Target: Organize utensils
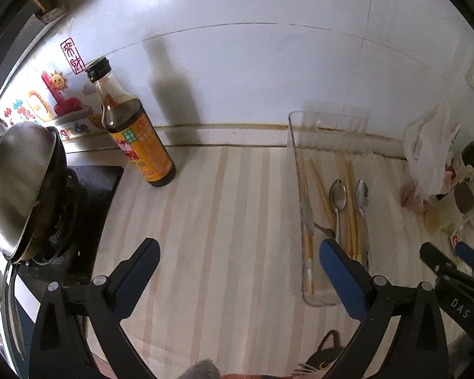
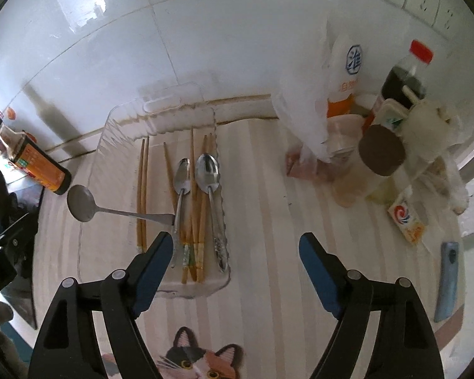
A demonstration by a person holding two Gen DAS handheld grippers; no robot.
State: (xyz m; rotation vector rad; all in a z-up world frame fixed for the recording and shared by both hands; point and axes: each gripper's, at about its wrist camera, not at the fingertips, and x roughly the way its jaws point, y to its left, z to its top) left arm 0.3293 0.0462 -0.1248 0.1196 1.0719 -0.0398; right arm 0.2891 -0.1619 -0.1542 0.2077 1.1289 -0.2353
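Observation:
A clear plastic tray (image 2: 117,132) lies on the striped counter and holds several wooden chopsticks (image 2: 141,189) and two metal spoons (image 2: 209,173). A third spoon (image 2: 80,202) lies crosswise, its bowl sticking out over the tray's left wall and its handle end inside near my right gripper's left fingertip (image 2: 161,246). My right gripper (image 2: 237,249) is open and empty, just in front of the tray. My left gripper (image 1: 237,255) is open and empty, left of the tray (image 1: 295,145), with chopsticks (image 1: 306,208) and spoons (image 1: 337,195) visible there.
A soy sauce bottle (image 1: 132,126) stands by the wall. A wok with a lid (image 1: 15,183) sits on the stove at left. Bags, bottles and jars (image 2: 382,148) crowd the right side. A cat-print cloth (image 2: 199,357) lies at the front edge.

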